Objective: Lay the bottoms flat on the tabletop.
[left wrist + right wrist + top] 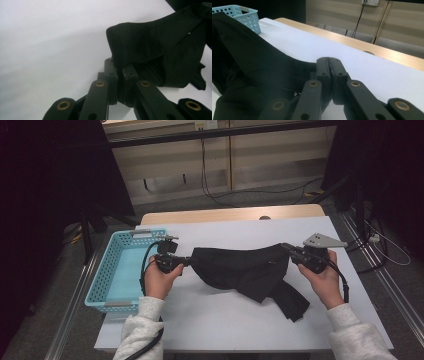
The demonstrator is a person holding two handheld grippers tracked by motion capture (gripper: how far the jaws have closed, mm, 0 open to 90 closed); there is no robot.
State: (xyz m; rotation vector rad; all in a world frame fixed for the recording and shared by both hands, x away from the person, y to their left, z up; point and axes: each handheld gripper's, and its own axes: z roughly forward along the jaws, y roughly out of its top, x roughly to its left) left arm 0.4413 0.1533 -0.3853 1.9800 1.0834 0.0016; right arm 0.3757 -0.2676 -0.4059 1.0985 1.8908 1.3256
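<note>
Together we held a black garment (247, 270) stretched between our two tools above the white desk (225, 330). Our left tool (187, 261) had its jaws clamped on the garment's left edge, just beside the light blue perforated basket (107, 272) that sat at the desk's left side. Our right tool (290, 249) pinched the garment's right edge between closed jaws. The cloth sagged in the middle, and one dark end trailed down onto the desk near our right hand (322, 280).
</note>
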